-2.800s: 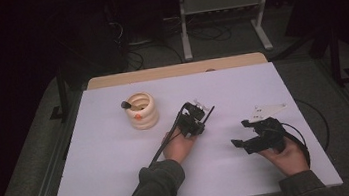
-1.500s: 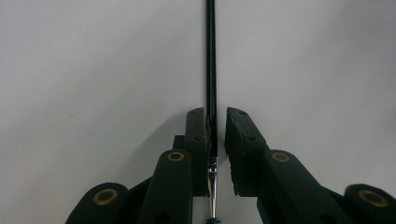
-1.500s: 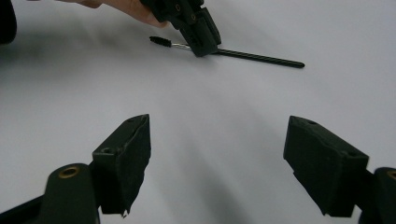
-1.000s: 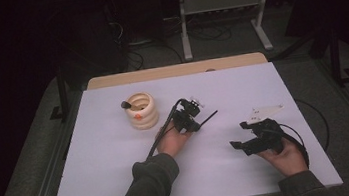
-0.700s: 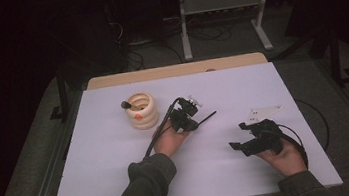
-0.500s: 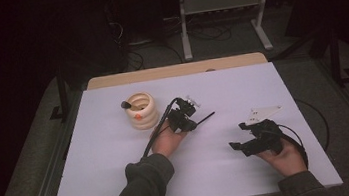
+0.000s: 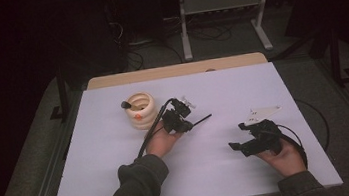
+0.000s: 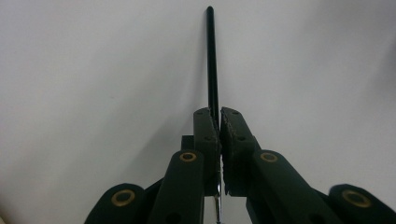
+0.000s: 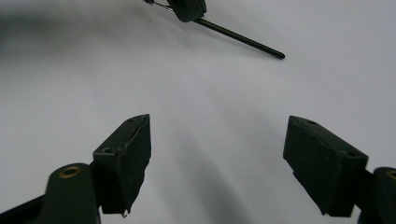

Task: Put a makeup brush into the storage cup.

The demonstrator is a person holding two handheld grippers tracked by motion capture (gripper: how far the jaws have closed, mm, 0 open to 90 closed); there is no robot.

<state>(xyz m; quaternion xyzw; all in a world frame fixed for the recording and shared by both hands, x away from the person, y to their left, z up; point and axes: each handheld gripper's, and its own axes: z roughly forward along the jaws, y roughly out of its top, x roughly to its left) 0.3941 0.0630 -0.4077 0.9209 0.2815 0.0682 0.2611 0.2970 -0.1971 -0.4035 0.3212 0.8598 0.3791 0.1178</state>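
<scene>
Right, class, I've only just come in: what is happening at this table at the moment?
A person works at a white table with a gripper in each hand. The left gripper has its jaws shut on a thin black rod, which sticks out ahead of it above the table. The right gripper is open and holds nothing, pointing towards the rod from the side. A cream ribbed holder with a dark-tipped item in it stands just beyond the left hand.
</scene>
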